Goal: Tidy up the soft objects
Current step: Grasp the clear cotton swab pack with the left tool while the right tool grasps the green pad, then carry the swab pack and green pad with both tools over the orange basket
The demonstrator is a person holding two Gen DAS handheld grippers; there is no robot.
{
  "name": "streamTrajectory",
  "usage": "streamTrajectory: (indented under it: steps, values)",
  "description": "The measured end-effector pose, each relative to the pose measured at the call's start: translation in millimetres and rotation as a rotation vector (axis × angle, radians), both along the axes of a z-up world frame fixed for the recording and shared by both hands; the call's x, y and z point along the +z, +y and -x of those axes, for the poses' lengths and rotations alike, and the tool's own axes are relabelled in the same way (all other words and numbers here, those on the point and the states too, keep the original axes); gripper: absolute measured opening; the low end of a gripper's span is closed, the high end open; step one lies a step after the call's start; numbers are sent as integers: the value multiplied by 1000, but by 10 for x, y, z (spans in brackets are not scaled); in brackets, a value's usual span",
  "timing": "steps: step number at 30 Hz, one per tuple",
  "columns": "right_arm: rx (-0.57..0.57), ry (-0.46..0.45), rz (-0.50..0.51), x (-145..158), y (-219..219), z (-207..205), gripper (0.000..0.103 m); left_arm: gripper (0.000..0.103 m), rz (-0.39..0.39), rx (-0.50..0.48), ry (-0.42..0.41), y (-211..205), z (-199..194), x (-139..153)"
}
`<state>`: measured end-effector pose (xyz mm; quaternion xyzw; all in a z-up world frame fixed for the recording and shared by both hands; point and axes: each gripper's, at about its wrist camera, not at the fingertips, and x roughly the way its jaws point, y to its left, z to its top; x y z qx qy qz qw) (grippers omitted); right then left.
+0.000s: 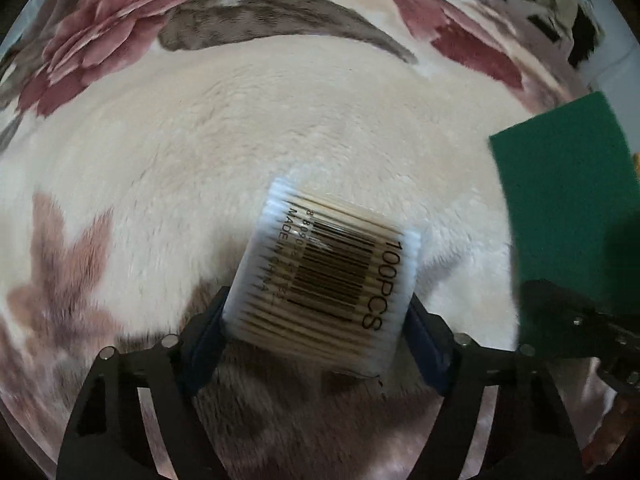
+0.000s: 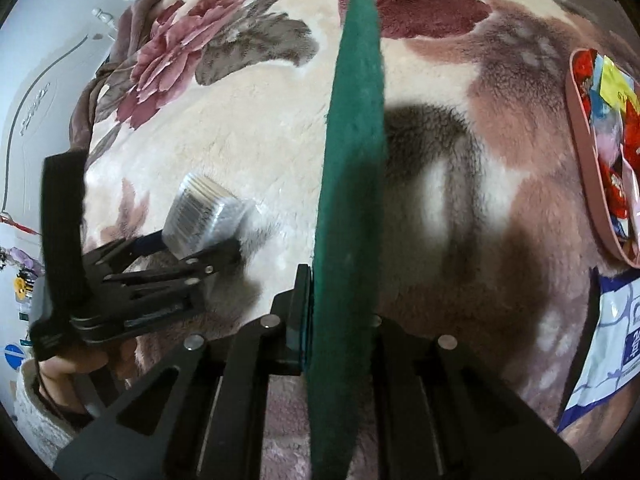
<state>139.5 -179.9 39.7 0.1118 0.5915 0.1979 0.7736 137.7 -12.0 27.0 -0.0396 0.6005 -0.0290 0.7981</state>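
A plush blanket (image 1: 240,128) fills both views, cream in the middle with dusky pink flowers and grey-brown leaves round the edges.

At the right edge of the right wrist view a pink-rimmed basket (image 2: 582,152) holds bright red and yellow packets, and just below it lies a white and blue bag (image 2: 612,332) on the blanket.

The green pad (image 2: 352,184) comes next — a thin scouring sheet seen edge-on, standing upright from the bottom of the right wrist view almost to its top. The right gripper (image 2: 340,320) is clamped tight on its lower part, the jaws pressed flat against both faces. In the left wrist view the same pad shows as a broad green sheet at the right, well clear of the swabs.

The left gripper (image 1: 316,332) points steeply down at the blanket, a hand (image 2: 76,380) in a pale fuzzy sleeve behind it. Its blue-padded jaws stand either side of the swabs (image 1: 324,276) (a clear pack printed with a barcode and "100PCS"), against the cotton-tipped ends. The pack's far end is on the cream patch; whether the pads press it firmly I cannot tell, as that view is blurred.
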Motion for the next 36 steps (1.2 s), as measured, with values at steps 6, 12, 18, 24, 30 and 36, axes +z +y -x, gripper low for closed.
streamTrajectory:
  steps: [6, 12, 18, 24, 30, 36]
  values:
    - [6, -32, -5, 108, -5, 157, 8, 80, 41, 73, 24, 50, 269, 60]
    - [2, 9, 18, 101, -41, 241, 11, 91, 52, 128, 66, 10, 371, -114]
    - [-96, -11, -2, 90, -113, 193, 11, 101, 170, 200, 62, 147, 367, -157]
    - [-108, -20, -35, 61, -134, 227, 11, 103, 232, 230, 99, 216, 328, -226]
    - [-108, -1, -68, 34, -142, 251, 11, 94, 151, 186, 73, 35, 267, -167]
    - [-106, -18, -59, 78, -176, 313, 8, 81, 87, 172, 16, -23, 356, -29]
